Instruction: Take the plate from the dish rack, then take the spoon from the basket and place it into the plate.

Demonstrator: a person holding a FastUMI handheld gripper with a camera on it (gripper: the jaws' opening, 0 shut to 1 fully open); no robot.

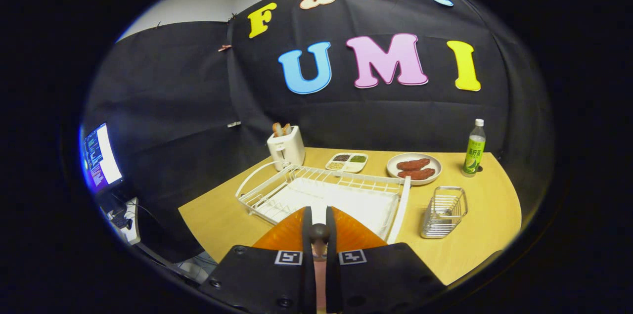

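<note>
My gripper (319, 217) is shut on the spoon (319, 233), whose dark rounded end sticks up between the two black fingers (307, 235), with a pinkish part lower down in the gap. Right under and just ahead of the fingers lies the orange plate (284, 236) on the table, in front of the white wire dish rack (321, 190). The rack holds no dishes that I can see. The small metal wire basket (444, 212) stands to the right of the rack.
On the wooden table (494, 215) beyond the rack are a white toaster (285, 148), a divided snack tray (346, 161), a plate with brown food (414, 168) and a green bottle (474, 148). A lit monitor (100, 157) stands off the table's left side.
</note>
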